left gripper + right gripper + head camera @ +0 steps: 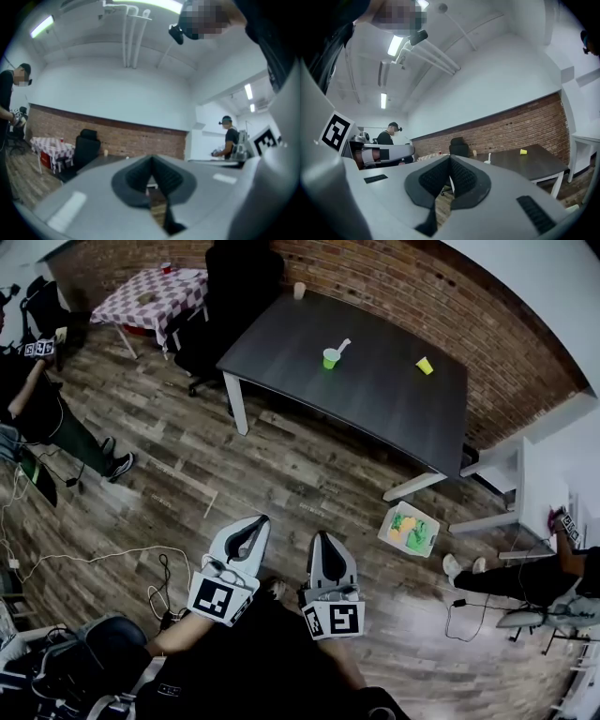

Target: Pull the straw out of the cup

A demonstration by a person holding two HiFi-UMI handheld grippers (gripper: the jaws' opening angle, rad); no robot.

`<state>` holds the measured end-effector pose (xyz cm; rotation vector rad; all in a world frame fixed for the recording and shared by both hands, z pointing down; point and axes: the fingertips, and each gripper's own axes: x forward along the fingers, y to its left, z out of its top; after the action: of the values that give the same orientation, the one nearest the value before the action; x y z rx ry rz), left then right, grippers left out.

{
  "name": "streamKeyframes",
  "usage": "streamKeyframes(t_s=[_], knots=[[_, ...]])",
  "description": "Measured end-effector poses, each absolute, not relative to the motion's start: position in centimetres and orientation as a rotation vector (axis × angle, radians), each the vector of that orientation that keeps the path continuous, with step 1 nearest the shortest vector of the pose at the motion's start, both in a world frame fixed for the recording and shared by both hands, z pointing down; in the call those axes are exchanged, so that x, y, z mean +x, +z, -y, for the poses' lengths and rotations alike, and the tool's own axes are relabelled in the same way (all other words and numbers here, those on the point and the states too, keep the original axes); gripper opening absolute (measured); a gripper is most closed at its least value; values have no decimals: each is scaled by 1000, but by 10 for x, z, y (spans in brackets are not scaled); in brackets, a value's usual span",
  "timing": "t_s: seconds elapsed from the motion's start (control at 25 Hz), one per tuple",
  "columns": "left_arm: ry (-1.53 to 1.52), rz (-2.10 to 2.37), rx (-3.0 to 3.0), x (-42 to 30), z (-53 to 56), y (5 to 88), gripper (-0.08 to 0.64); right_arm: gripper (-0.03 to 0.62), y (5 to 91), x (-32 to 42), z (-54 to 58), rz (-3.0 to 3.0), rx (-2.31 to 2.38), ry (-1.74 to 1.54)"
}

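Left gripper (255, 521) and right gripper (322, 538) pinched closed, empty (just carried, I guess): green plastic cup (330, 359) with white straw (343, 346) sits well away.

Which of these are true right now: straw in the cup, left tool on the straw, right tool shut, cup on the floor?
1. The straw stands in the green cup. True.
2. The left tool grips the straw. False: it is shut on nothing, well short of the table.
3. The right tool is shut. True.
4. The green cup is on the floor. False: it stands on the table.
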<state>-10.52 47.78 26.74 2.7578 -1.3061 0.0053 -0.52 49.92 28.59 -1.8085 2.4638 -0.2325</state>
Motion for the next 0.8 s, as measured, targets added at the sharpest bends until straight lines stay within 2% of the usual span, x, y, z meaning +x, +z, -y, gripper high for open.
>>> streamKeyframes(t_s=[0.28, 0.8], knots=[[0, 1285, 2738, -94, -440, 281, 5, 3, 295, 0, -466, -2454, -1831, -268], [-84, 1172, 2801, -79, -282, 267, 5, 3, 282, 8, -311, -2416, -1933, -217]])
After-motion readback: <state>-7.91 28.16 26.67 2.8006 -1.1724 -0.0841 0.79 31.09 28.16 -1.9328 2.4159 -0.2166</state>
